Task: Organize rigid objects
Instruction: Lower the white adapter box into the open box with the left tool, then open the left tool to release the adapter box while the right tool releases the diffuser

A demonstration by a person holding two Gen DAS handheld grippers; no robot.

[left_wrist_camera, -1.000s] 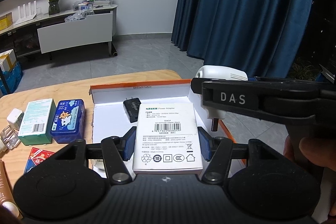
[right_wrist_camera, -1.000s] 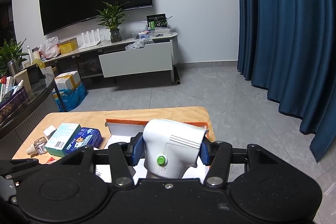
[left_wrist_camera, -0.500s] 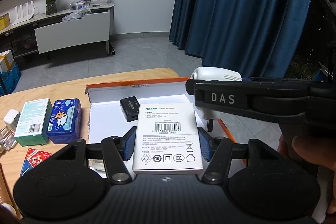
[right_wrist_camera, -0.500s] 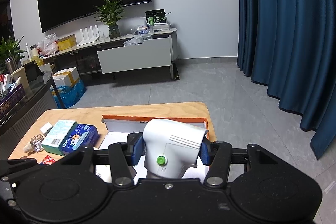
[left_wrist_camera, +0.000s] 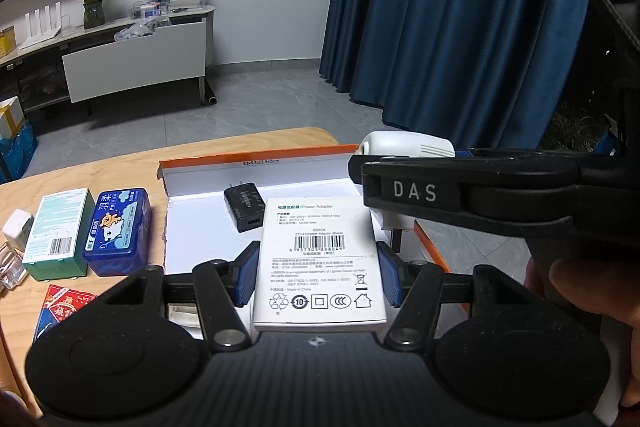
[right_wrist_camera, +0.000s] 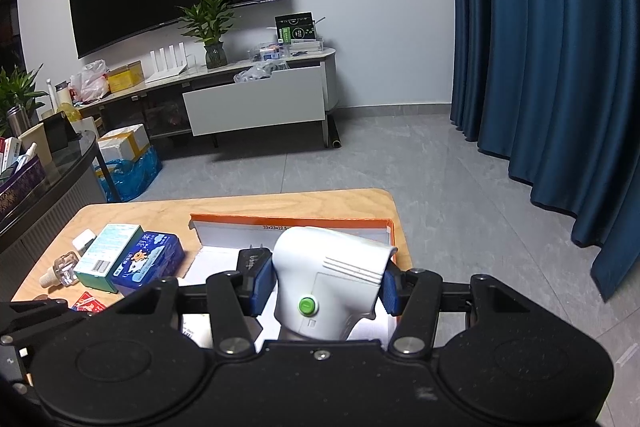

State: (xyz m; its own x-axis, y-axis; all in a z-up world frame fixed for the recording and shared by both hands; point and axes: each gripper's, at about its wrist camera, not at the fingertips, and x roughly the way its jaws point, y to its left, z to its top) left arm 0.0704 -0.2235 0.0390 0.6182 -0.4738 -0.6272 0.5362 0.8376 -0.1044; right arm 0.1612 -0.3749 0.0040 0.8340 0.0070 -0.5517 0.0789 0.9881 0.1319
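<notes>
Wooden tabletop (left_wrist_camera: 120, 167) fills mid-frame, and over its orange-rimmed box (left_wrist_camera: 256, 157) we pinch the white adapter carton (left_wrist_camera: 320, 263) in our left gripper (left_wrist_camera: 318, 277) — long axis pointing away — while our right gripper (right_wrist_camera: 326, 291) clamps the white device (right_wrist_camera: 332, 279), lower centre.

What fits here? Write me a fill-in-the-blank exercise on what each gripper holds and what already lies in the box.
1. The left gripper is shut on a white ____ adapter box.
2. The button on the white device in the right gripper is ____.
3. The black charger lies inside the ____-rimmed box.

Missing words: power; green; orange
</notes>
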